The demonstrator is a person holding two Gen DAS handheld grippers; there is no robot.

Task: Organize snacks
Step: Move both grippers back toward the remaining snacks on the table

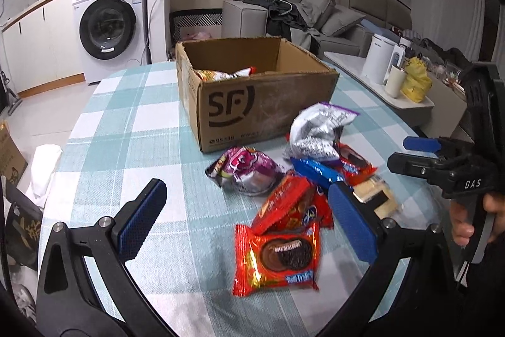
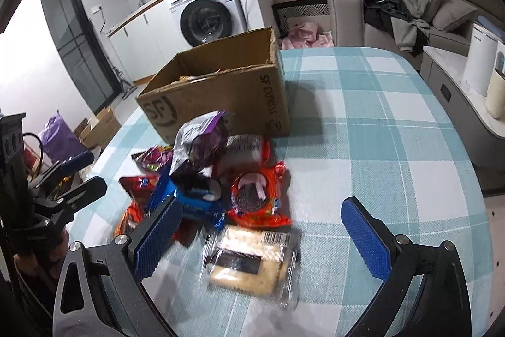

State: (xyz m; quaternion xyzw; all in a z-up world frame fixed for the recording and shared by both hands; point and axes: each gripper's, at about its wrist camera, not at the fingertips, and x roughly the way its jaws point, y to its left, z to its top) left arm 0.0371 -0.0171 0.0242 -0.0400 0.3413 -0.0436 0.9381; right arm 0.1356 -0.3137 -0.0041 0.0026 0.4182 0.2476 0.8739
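Left wrist view: the left gripper (image 1: 249,220) is held low over the checked counter (image 1: 126,128), its jaws spread wide with nothing between them. Framed between the jaws is a red cookie packet (image 1: 277,258), lying flat and nearest the camera; the wide spread is judged to suit a grasp across that packet. Behind it a heap of snacks is seen: a pink-purple bag (image 1: 246,169), a blue packet (image 1: 315,171), a silver and purple bag (image 1: 318,128) and a clear-wrapped cake (image 1: 375,195). The cardboard box (image 1: 268,103) stands open just beyond the heap, with a few wrappers already visible inside, so it is taken to be the place where the snacks are gathered. At the right edge the right gripper (image 1: 407,153) is seen in a person's hand (image 1: 467,223), its jaws only slightly parted and holding nothing.

Right wrist view: the right gripper (image 2: 262,229) is pointed down at the cake (image 2: 249,261), which lies nearest on the counter (image 2: 378,131), apart from the box (image 2: 221,90). Its jaws are seen parted, empty, set either side of the cake, probably as an approach. The left gripper (image 2: 85,176) is seen at the left edge, beside the heap, jaws apart.
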